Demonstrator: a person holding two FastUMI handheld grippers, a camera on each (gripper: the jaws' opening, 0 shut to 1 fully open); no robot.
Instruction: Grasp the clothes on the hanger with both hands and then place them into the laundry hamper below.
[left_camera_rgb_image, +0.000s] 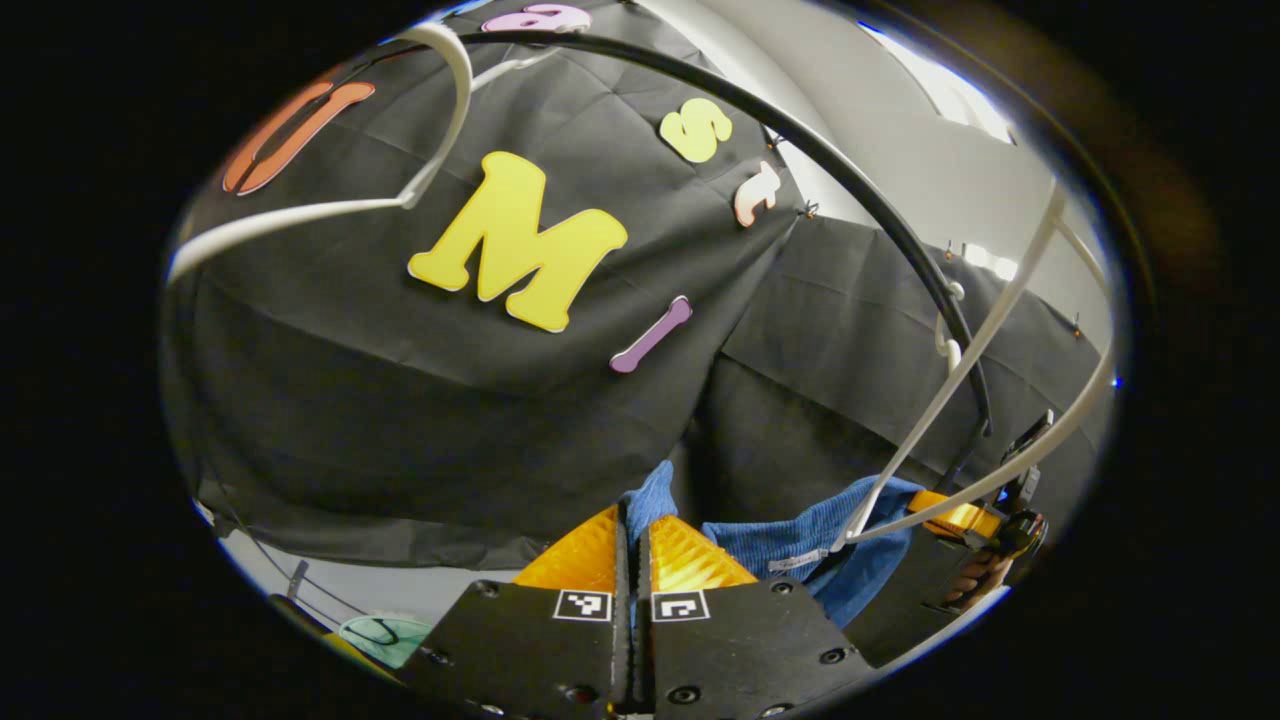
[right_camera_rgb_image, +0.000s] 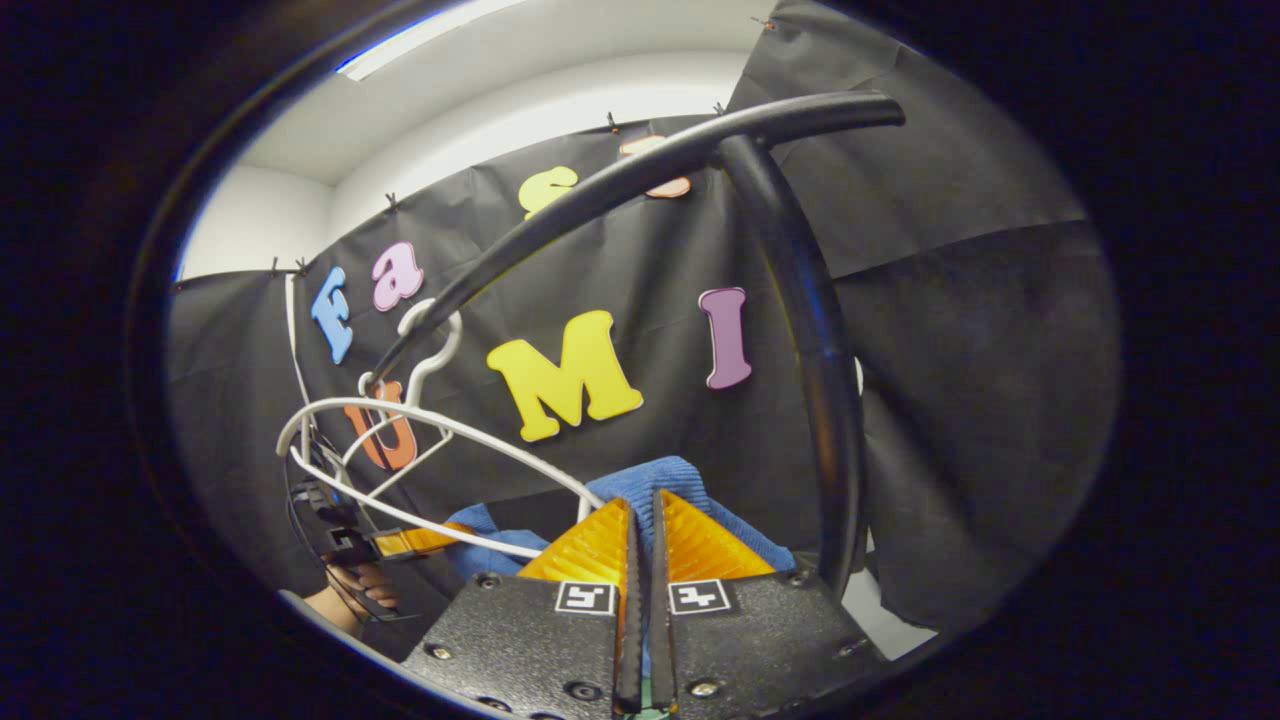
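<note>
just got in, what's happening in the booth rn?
A person is taking a blue garment off a white hanger that hangs on a black rail. The left claw and the right claw are each shut on a fold of the cloth. It is not in the hamper yet.

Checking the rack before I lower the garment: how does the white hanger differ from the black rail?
The white hanger is thin, pale wire; the black rail is a much thicker dark tube. The hanger hangs by its hook from the rail, which bears it. The hanger's lower bar lies against the blue garment; the rail runs above it. Both look curved in these views.
</note>
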